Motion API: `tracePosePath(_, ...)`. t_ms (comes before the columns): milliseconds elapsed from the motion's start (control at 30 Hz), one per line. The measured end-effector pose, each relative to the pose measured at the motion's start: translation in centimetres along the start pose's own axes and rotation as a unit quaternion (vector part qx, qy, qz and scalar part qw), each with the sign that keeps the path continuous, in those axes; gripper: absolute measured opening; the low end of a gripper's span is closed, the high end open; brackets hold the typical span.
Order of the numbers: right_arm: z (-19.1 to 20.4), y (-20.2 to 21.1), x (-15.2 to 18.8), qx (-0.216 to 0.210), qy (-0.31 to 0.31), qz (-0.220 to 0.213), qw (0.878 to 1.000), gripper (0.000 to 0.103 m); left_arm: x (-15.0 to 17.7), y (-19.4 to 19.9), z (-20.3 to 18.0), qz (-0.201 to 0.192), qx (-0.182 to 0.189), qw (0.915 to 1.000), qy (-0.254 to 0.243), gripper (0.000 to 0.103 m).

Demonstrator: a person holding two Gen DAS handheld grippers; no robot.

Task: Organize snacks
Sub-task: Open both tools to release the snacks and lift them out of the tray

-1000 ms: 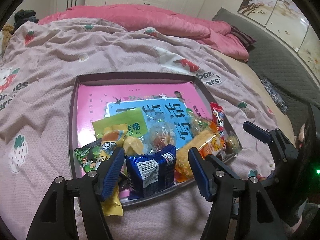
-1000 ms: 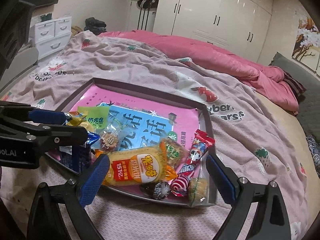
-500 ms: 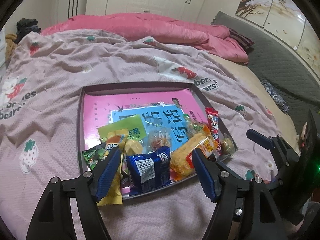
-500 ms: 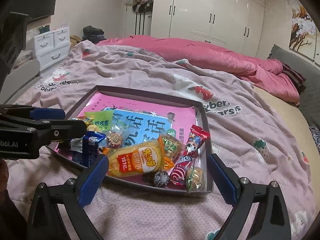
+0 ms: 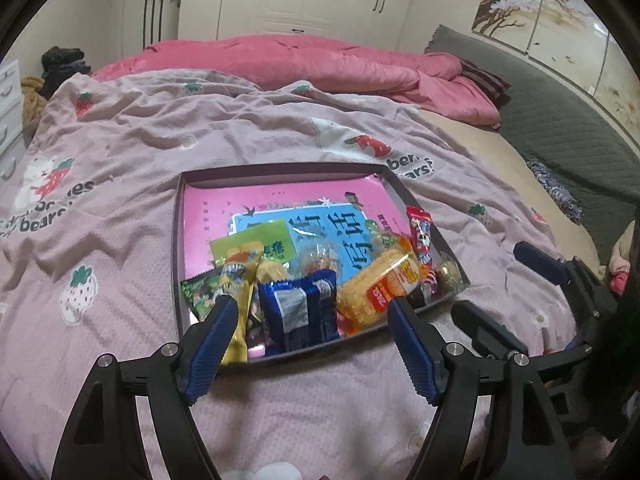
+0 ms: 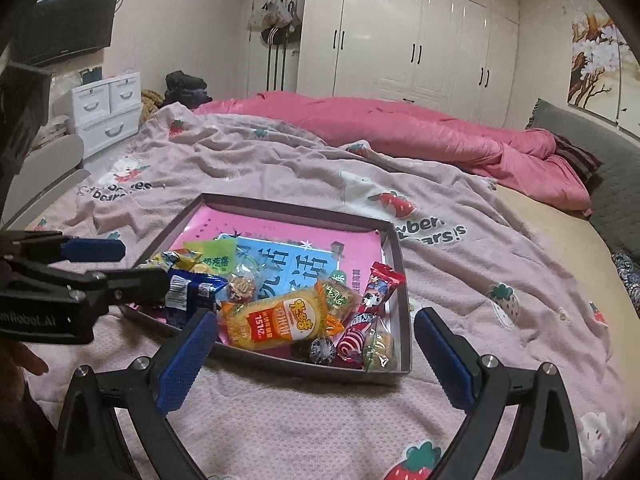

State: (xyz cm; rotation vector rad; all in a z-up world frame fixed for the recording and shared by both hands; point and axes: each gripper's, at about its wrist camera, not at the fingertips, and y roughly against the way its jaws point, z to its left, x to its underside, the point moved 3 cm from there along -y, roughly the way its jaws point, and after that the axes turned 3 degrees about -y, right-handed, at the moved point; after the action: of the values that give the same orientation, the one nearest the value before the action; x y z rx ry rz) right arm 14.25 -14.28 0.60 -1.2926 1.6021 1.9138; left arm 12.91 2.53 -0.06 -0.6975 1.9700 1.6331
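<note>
A bedroom: white wardrobes at the back, a pink quilt (image 5: 320, 64) across the far side of the bed, and a strawberry-print blanket (image 5: 120, 152) spread over the near side, with a shallow dark tray (image 5: 178, 248) lying on it.

Left wrist view: the left gripper (image 5: 308, 344) hangs over the blanket just short of the tray's near edge. Its jaws have just been opening and stand spread with nothing between them. Past them, on a pink book (image 5: 288, 200) that lines the tray, the snacks sit bunched at the near end: a blue packet (image 5: 298, 312) upright in the middle, a yellow stick pack (image 5: 240, 280) and a green packet (image 5: 198, 292) beside it, and a yellow cake pack (image 5: 380, 284) and a red candy stick (image 5: 420, 236) toward the other side. The far half of the tray is bare book cover. The right gripper's fingers (image 5: 540, 264) show at the edge, apart.

Right wrist view: the right gripper (image 6: 316, 352) is also spread and empty, over the blanket before the tray (image 6: 402, 292). The cake pack (image 6: 280, 320), a round striped candy (image 6: 352, 340), a small dark sweet (image 6: 322, 350) and the red stick (image 6: 380, 286) crowd the near corner

Judging by this, every snack in sight is already inside the tray and none lies on the blanket, so gathering looks done. What may remain is spreading the heap into tidy rows, or nothing at all
</note>
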Motion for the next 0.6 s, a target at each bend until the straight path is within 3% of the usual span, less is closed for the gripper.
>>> tracePosePath(600,-0.4,3.7,2.3,-0.006,-0.034,-0.005,0.999,0.099,3.3,3.0,-1.1,0.002,-0.031,0.9995,0.0,0.078)
